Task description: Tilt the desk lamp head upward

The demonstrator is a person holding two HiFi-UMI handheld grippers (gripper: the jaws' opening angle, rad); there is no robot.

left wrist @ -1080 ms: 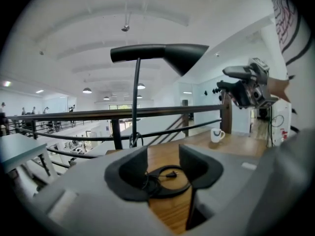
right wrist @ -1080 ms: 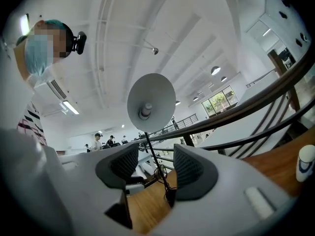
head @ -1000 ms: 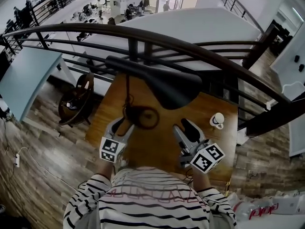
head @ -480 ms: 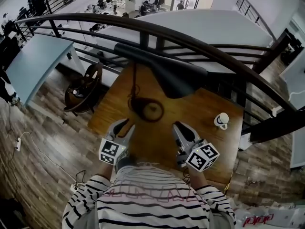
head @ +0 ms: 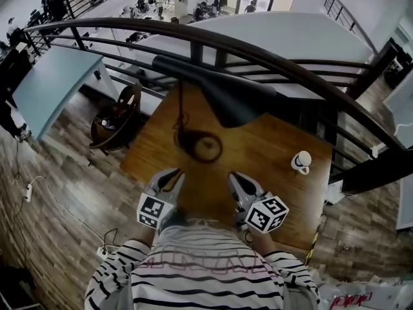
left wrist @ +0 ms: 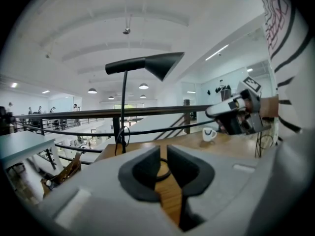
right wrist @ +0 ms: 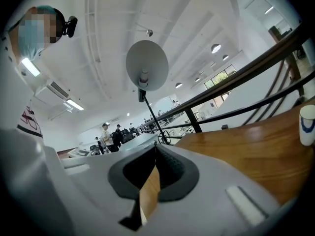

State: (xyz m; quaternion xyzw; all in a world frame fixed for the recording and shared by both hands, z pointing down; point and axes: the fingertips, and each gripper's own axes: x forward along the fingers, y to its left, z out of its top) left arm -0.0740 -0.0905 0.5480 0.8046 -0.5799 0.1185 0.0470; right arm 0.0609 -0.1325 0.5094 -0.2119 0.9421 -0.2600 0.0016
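Observation:
The black desk lamp stands at the far side of the wooden desk (head: 271, 147). Its cone head (head: 226, 95) hangs over the ring base (head: 201, 146), tilted downward. From the left gripper view the head (left wrist: 152, 64) sits atop a thin stem (left wrist: 123, 107). The right gripper view looks up into the shade (right wrist: 146, 58). My left gripper (head: 173, 176) (left wrist: 163, 154) hovers near the desk's front edge; its jaws are closing to a narrow gap with nothing between them. My right gripper (head: 233, 179) (right wrist: 155, 154) is beside it, shut and empty. Both are well short of the lamp.
A white mug (head: 300, 162) (left wrist: 209, 133) stands at the desk's right side. A dark railing (head: 271, 57) runs behind the desk, with a drop to a lower floor beyond. The lamp's cord (head: 181, 118) loops down by the stem.
Both grippers' jaws have closed from wide apart. Both grippers have drawn back slightly toward the person. The lamp has not moved.

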